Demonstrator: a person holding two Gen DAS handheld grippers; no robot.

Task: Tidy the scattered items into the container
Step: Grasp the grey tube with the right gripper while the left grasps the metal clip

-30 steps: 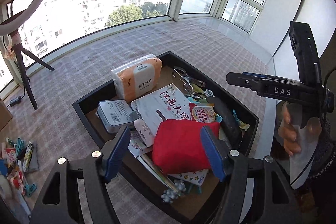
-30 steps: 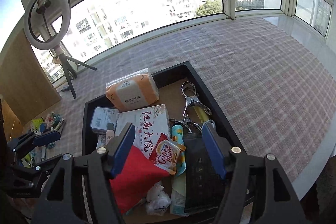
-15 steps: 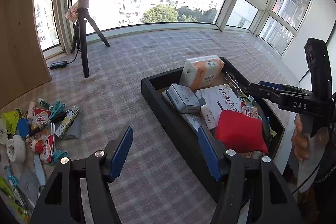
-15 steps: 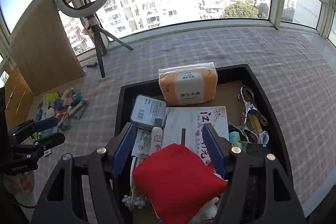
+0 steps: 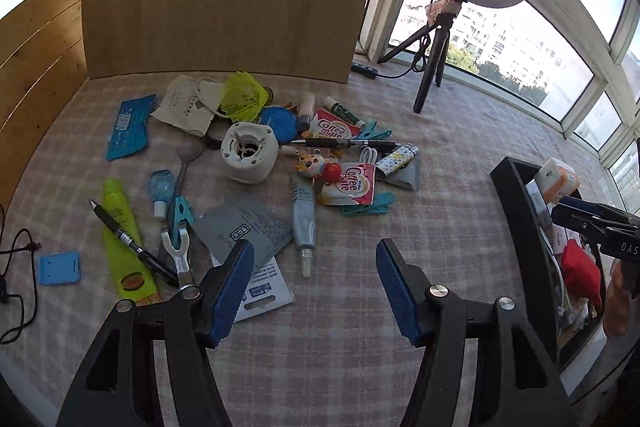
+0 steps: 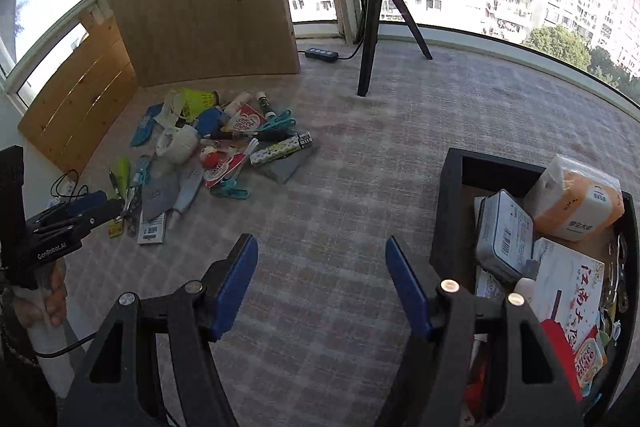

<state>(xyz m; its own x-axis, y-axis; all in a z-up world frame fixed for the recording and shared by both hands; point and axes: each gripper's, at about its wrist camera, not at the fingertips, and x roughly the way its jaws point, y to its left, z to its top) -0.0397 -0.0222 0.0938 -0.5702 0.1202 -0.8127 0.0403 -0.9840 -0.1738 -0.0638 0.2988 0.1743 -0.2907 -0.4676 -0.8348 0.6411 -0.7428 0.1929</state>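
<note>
L gripper [image 5: 316,283] spread, jaws just been closing a bit, nothing between them. R gripper [image 6: 322,283] spread too, empty, beside the tray [image 6: 448,211]. Pile [image 5: 256,163] lies on cloth.

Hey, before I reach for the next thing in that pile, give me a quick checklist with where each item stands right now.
1. left gripper empty, nothing between its blue pads: ok.
2. right gripper empty and open: ok.
3. Pile in front of the left gripper, grey tube lying free nearest its fingers: ok.
4. Black tray has room for more: cannot tell; it looks crowded.
5. Black pen lies across the yellow-green tube, so lift the pen first: not ok.
</note>
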